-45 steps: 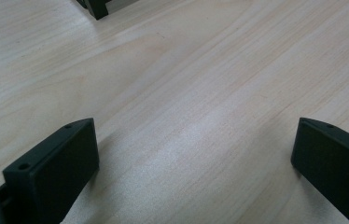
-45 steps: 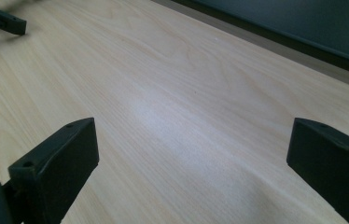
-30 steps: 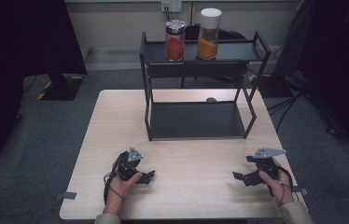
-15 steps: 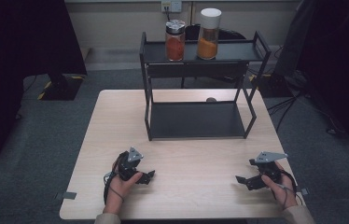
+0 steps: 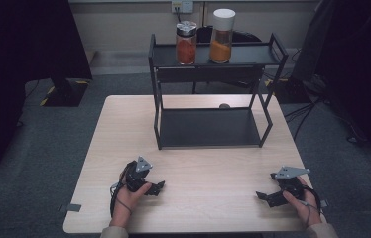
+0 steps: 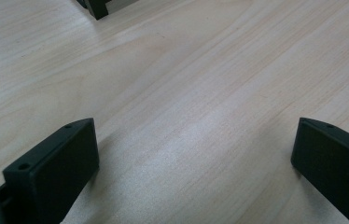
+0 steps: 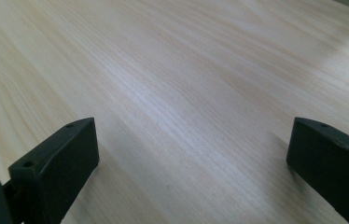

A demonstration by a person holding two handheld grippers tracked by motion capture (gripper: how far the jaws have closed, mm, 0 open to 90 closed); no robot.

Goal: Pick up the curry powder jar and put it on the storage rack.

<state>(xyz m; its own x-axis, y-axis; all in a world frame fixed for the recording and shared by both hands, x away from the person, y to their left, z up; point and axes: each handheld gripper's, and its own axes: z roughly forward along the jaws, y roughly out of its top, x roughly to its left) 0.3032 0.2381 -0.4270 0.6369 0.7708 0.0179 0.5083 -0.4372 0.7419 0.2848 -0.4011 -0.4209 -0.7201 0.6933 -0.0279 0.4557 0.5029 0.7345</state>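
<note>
On pale wood-grain table, near edge: left gripper and right gripper, black, blocky, both spread wide, holding nothing, low over bare wood. Far side: black metal rack, two glass jars with orange content on top shelf. Since earlier frame, right gripper moved slightly nearer, more to right.

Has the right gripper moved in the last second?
Yes. The right gripper has slid slightly toward the table's near right corner, away from the rack.
</note>
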